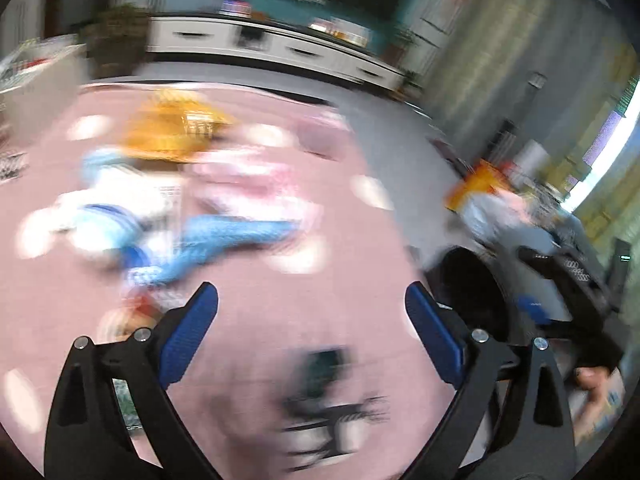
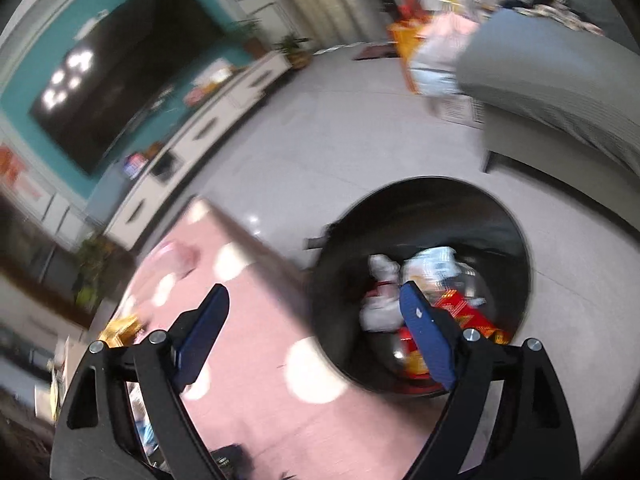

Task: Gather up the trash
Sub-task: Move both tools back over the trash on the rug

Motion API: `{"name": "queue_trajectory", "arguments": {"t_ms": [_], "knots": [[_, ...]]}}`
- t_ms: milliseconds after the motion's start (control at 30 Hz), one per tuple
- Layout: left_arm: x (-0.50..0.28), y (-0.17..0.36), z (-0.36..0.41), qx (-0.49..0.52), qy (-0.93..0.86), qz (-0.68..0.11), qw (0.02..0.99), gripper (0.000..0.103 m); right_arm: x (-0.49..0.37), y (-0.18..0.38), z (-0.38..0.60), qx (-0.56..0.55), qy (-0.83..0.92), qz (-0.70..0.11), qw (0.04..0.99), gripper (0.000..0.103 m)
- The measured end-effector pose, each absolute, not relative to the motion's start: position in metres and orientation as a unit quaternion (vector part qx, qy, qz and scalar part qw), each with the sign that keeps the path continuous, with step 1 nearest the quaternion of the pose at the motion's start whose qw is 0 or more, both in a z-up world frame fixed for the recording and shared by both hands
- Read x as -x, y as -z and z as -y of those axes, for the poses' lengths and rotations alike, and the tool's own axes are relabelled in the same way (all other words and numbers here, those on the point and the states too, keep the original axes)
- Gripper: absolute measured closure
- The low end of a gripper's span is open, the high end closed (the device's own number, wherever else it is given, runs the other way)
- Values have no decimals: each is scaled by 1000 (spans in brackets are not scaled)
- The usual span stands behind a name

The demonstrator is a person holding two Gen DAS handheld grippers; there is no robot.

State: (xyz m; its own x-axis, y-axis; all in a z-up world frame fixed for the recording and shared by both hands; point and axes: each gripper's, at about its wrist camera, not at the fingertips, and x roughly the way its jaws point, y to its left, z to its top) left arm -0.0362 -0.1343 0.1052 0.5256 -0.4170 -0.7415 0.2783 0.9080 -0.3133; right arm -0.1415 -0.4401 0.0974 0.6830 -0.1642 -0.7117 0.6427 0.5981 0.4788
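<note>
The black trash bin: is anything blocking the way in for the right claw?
Nothing visible does. The round black trash bin is uncovered, wrappers already inside, and the open right claw holds nothing above the pink spotted tablecloth.

Both views are bright with daylight, and heavy motion blur smears everything beyond the sharp black gripper frames. Glare flares from a window strip (image 1: pixel 612 148) far right of the left gripper (image 1: pixel 312 304). Fisheye curvature bends the edges, with dark vignetted corners.

A dark television (image 2: pixel 120 76) fills the upper left of the right wrist view on a teal wall (image 2: pixel 52 40), above a long white cabinet (image 2: pixel 208 128). A grey sofa (image 2: pixel 560 80) sits upper right, on pale floor (image 2: pixel 340 128)
</note>
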Motion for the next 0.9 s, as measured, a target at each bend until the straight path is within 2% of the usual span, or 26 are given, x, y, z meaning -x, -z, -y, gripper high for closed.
{"name": "queue_trajectory", "arguments": {"t_ms": [133,267,367,433,800,900], "knots": [[40,-94,70,94,136,-454,876,9,123,-107,403,-338,184,-333,861,17],[43,-66,39,116,149,-486,854,9,104,-103,375,-347,119,-355,860,18],[47,-44,25,118,152,-503,843,14,99,-97,353,-334,116,-371,859,17],[46,-34,23,120,157,-508,838,21,99,-92,335,-310,116,-386,861,17],[34,-11,31,113,173,-513,833,26,99,-60,257,-214,80,-462,857,18],[34,-9,35,93,162,-510,840,33,97,-50,243,-199,74,-477,853,18]]}}
